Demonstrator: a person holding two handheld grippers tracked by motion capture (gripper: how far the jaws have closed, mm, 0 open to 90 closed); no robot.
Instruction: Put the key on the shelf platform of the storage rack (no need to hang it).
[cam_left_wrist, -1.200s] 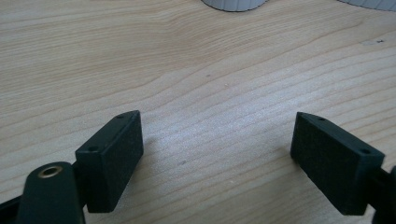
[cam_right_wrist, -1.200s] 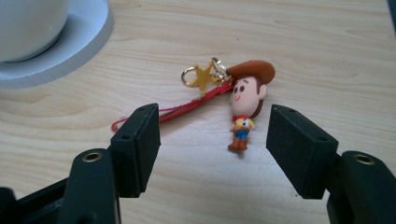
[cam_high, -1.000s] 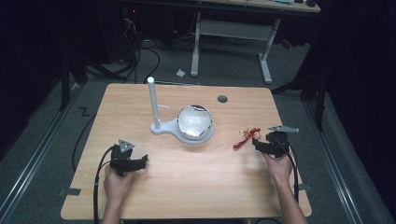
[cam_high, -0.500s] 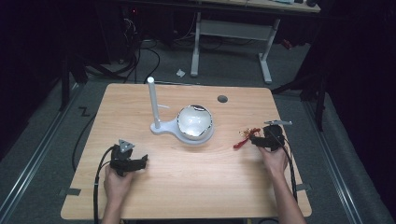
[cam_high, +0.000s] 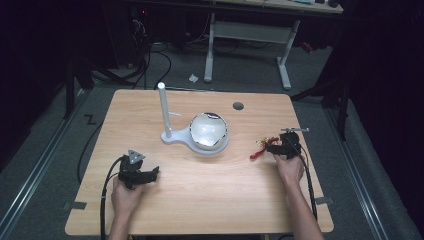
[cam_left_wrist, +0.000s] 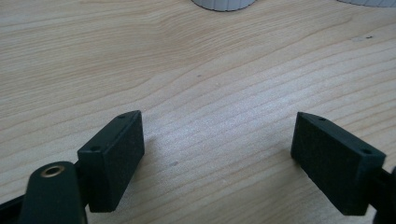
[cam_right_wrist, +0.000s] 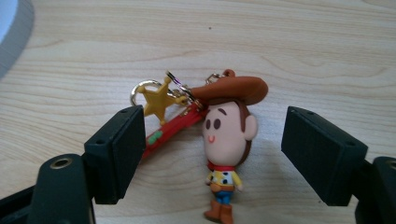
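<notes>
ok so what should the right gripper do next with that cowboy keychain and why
Probably ease down and close on the figure. The right gripper has just been opening its jaws, and the cowboy keychain lies flat on the table between them, untouched by either pad.

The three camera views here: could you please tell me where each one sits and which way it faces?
High view: above the person's side, looking forward and down on the table; both forearms, left gripper, right gripper.
Left gripper view: on the left gripper, facing bare wood between open jaws.
Right gripper view: on the right gripper, facing the cowboy keychain lying between open jaws.
Shared: high and right gripper views both show the keychain.
</notes>
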